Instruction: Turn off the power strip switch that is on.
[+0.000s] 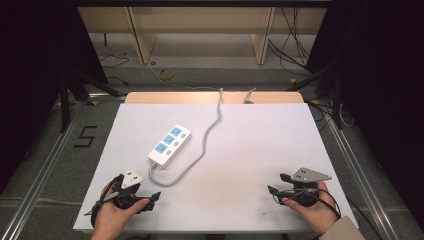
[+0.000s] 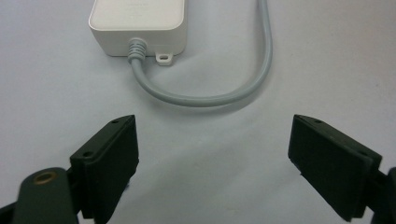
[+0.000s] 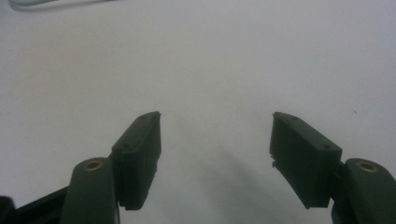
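A white power strip (image 1: 170,144) with blue sockets lies left of the table's middle. Its grey cable (image 1: 210,131) loops from the near end and runs off the far edge. In the left gripper view the strip's cable end (image 2: 138,23) and the cable's bend (image 2: 210,95) lie just ahead of the jaws. My left gripper (image 1: 137,187) rests near the front left corner, pointing at the strip, open and holding nothing (image 2: 215,126). My right gripper (image 1: 278,183) sits at the front right, pointing left over bare white table (image 3: 210,56), open with nothing between its jaws (image 3: 216,116).
The white table top (image 1: 260,145) ends in a wooden strip (image 1: 175,97) at the far edge. Behind stand wooden shelf legs (image 1: 142,42), with loose cables and a yellow coil (image 1: 166,74) on the floor. A black "5" (image 1: 85,136) marks the floor at left. Dark curtains flank both sides.
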`<state>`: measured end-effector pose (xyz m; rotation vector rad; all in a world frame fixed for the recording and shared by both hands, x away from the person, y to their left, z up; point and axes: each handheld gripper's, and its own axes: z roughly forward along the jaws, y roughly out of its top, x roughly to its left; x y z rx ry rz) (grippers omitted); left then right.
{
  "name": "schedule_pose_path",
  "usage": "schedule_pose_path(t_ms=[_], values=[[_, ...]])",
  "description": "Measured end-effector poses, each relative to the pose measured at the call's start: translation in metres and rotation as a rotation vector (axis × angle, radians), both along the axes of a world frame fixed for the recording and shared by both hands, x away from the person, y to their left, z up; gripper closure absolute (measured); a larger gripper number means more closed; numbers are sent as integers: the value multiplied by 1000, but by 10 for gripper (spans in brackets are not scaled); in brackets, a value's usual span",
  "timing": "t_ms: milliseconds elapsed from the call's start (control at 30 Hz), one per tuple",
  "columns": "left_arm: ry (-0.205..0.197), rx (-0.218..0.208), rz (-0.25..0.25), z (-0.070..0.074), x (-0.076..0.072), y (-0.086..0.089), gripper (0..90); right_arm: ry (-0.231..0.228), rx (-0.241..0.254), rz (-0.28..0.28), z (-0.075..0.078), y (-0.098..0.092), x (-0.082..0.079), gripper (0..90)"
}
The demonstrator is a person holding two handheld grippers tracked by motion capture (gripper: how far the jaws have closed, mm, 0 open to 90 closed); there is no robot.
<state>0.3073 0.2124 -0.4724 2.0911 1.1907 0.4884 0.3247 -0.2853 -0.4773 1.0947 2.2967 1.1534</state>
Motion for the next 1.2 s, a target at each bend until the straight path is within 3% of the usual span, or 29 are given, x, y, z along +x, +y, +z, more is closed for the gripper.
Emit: schedule_pose_path(t_ms=[133,167,200,233,300,433,633,867,1200], values=[[-2,6,2,1,-1,0,223,-2,0,2,0,0,0,348],[-5,7,5,1,-1,1,305,-2,0,2,0,0,-1,348],[-5,14,11,2,-1,1,305,-2,0,2,0,0,-1,348],[-5,19,25,3,-2,2,482,-4,0,2,0,0,-1,348],[-17,26,37,6,-3,4,665,-4,1,1,0,0,0,348],[-12,70,45,8,-3,4,858,-3,-1,4,0,1,0,347],[-1,106,48,13,-1,0,895,-8,-3,10,0,2,0,346],[9,87,53,18,5,-6,895,-12,0,10,0,3,0,342],[4,96,59,24,14,-12,895,-9,-3,14,0,4,-1,340]])
